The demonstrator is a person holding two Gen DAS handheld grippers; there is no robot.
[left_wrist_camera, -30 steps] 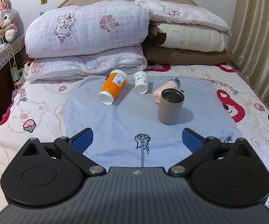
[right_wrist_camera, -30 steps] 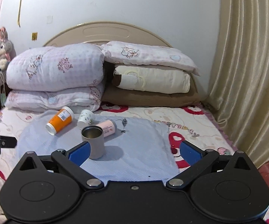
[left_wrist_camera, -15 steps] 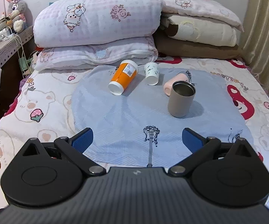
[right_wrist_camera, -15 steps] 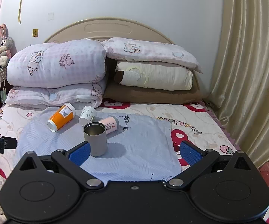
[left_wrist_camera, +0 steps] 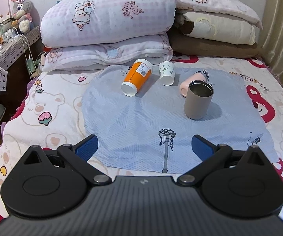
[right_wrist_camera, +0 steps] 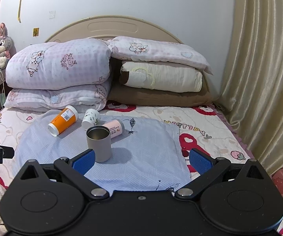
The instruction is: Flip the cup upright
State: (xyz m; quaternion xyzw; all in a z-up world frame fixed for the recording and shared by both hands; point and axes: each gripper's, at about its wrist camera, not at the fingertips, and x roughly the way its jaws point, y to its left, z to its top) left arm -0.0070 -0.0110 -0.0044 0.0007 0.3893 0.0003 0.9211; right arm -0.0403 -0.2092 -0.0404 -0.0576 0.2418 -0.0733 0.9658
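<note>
Both tongs, left (left_wrist_camera: 143,145) and right (right_wrist_camera: 141,158), are hanging released. Beyond the upright metal tumbler (left_wrist_camera: 198,99), the orange cup (left_wrist_camera: 137,77) is lying tipped; best gripping mid-body, swinging base down.

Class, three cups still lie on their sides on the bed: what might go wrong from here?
1. The pink cup lies right behind the upright metal cup; reaching in may topple it.
2. The soft blue cloth may let righted cups tip.
3. The orange cup could roll when nudged.
</note>
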